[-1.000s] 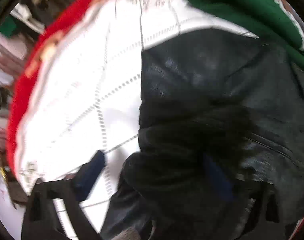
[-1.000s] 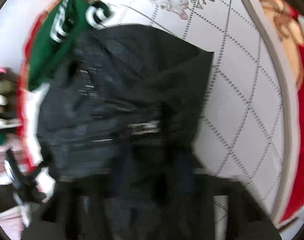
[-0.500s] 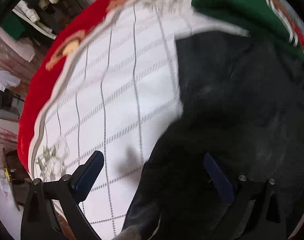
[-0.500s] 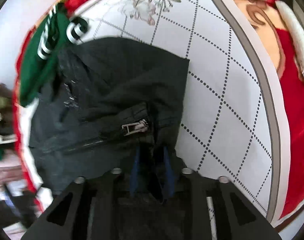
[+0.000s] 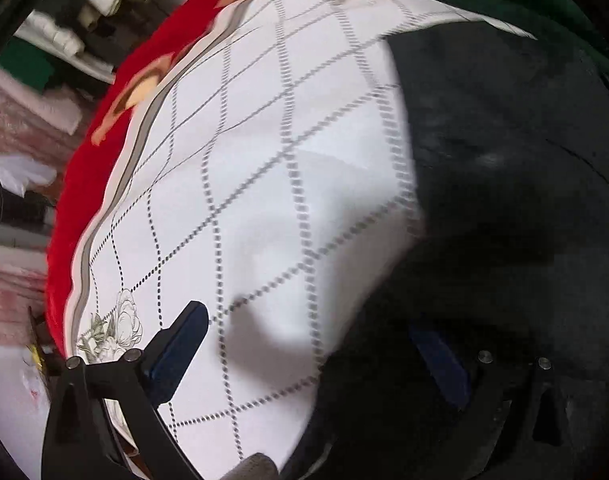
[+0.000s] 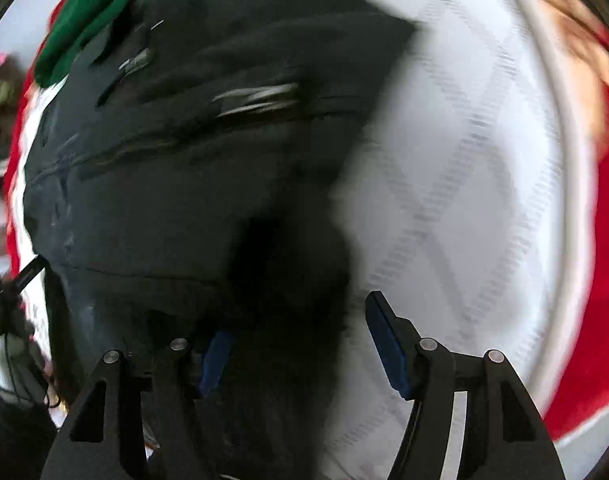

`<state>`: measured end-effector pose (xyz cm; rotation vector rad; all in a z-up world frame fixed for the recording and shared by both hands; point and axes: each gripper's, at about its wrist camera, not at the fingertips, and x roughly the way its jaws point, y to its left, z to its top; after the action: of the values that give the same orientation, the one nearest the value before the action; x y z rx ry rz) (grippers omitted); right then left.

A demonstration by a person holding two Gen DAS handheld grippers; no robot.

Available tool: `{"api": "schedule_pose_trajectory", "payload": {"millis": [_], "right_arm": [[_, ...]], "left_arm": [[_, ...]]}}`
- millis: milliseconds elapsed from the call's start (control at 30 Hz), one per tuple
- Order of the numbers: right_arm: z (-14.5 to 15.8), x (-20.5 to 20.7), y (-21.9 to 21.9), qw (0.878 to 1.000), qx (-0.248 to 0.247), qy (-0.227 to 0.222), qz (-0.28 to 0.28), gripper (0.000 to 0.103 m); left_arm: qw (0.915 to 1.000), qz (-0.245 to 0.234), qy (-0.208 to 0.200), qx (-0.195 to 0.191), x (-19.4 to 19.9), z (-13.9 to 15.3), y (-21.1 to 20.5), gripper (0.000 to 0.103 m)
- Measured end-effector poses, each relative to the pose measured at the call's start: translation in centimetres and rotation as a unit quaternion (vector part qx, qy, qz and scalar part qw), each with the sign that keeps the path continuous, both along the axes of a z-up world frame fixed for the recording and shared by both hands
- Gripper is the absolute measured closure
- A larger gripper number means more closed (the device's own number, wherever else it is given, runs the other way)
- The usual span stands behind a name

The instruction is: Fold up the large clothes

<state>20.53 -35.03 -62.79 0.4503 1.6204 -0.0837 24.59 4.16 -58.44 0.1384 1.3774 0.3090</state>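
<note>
A black leather-like jacket (image 6: 176, 168) with metal zippers lies crumpled on a white quilted bedspread (image 5: 264, 184) with dotted diamond lines and a red border (image 5: 84, 184), a green garment (image 6: 84, 24) at its far edge. The left gripper (image 5: 312, 352) and right gripper (image 6: 300, 340) both stand spread apart above the jacket's near hem.

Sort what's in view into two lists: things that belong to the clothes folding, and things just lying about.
Part of the job:
black jacket
left gripper, open
right gripper, open
white quilted bedspread it lies on

Just lying about:
green garment by the jacket's far edge
red blanket under the bedspread
stacked clothes beyond the bed
</note>
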Motion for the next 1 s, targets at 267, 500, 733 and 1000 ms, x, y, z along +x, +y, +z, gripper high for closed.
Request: {"api": "schedule_pose_trajectory", "payload": {"millis": [267, 500, 733, 1000], "right_arm": [[0.7, 4.1, 4.5, 0.999, 0.031, -0.039, 0.011, 0.050], [0.8, 1.6, 3.1, 0.999, -0.035, -0.019, -0.031, 0.060], [0.9, -0.9, 1.3, 0.993, -0.066, 0.007, -0.096, 0.065], [5.7, -0.4, 3.2, 0.993, -0.077, 0.022, -0.086, 0.019]], "left_arm": [[0.9999, 0.006, -0.008, -0.005, 0.9, 0.2, 3.8, 0.000], [1.0000, -0.002, -0.004, 0.006, 1.4, 0.0, 5.5, 0.000], [0.9999, 0.000, -0.003, -0.015, 1.3, -0.4, 4.7, 0.000], [0.9988, -0.034, -0.033, 0.006, -1.3, 5.3, 2.6, 0.000]]}}
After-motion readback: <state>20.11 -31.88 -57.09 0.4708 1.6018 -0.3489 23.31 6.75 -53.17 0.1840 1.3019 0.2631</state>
